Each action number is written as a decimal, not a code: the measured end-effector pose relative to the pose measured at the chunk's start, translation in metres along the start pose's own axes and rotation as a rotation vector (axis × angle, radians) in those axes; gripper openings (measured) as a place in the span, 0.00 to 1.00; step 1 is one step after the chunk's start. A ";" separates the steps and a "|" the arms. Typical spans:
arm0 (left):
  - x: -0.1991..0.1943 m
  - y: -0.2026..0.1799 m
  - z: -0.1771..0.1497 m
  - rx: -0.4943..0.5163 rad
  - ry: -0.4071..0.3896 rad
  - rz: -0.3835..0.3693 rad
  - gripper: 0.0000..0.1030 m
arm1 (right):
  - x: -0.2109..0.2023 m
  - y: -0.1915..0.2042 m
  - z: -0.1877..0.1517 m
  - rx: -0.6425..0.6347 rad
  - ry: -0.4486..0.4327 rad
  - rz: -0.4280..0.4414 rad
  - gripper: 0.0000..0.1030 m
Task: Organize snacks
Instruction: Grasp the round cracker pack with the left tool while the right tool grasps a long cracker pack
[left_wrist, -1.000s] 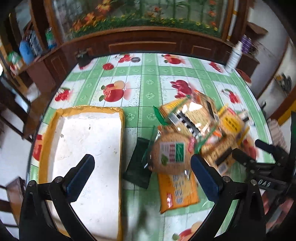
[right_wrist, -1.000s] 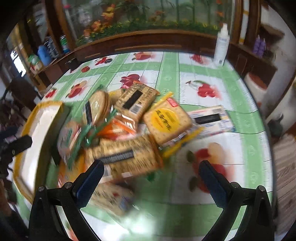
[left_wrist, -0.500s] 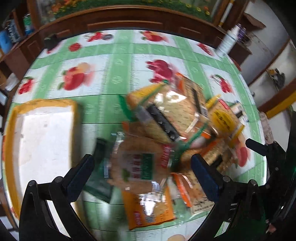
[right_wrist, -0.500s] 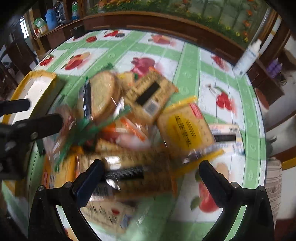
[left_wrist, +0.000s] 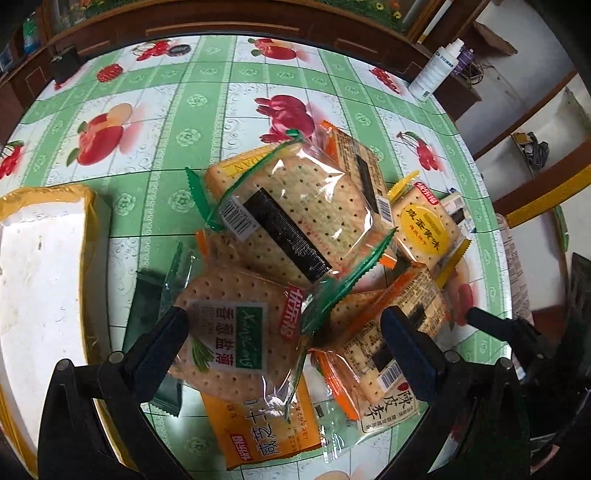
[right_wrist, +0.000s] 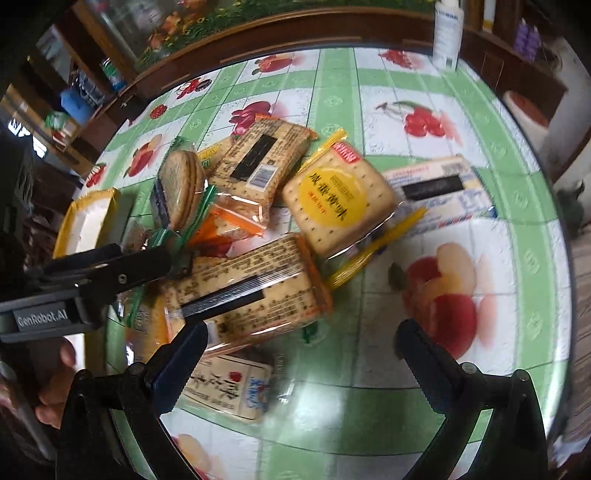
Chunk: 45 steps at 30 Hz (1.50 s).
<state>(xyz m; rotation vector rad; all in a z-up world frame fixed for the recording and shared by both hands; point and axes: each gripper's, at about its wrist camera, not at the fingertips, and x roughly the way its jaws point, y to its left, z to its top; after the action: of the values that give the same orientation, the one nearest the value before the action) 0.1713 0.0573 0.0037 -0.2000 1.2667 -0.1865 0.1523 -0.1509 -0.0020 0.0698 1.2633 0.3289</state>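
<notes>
A pile of cracker packets lies on the fruit-print tablecloth (left_wrist: 177, 110). My left gripper (left_wrist: 284, 339) is open, its fingers on either side of a green-label cracker packet (left_wrist: 236, 332) at the pile's near edge. A green-edged packet (left_wrist: 295, 218) lies on top behind it, and a yellow-label packet (left_wrist: 424, 229) to the right. My right gripper (right_wrist: 299, 354) is open and empty, low over an orange-edged packet (right_wrist: 251, 291). The yellow-label packet (right_wrist: 340, 199) lies beyond it. A yellow-rimmed white tray (left_wrist: 40, 266) sits left of the pile.
A white bottle (left_wrist: 436, 70) stands at the table's far right edge, also in the right wrist view (right_wrist: 447, 33). A dark wooden cabinet (left_wrist: 221, 26) runs behind the table. The left gripper's body (right_wrist: 85, 288) shows at the left of the right wrist view.
Both grippers have moved forward and down toward the pile. The left one swung right, away from the tray, and now straddles the green-label packet.
</notes>
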 end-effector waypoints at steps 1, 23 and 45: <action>0.001 0.000 0.000 0.002 0.004 -0.013 1.00 | 0.001 0.000 0.000 0.014 0.000 0.003 1.00; -0.006 0.034 0.005 -0.103 0.099 -0.267 1.00 | 0.032 0.011 0.023 0.269 0.167 0.086 0.72; -0.002 0.032 -0.006 -0.160 0.156 -0.387 1.00 | 0.023 0.015 0.016 0.300 0.081 0.106 0.45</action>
<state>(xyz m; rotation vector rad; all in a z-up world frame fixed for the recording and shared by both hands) 0.1659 0.0887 -0.0039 -0.5786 1.3906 -0.4403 0.1706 -0.1279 -0.0145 0.3836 1.3849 0.2333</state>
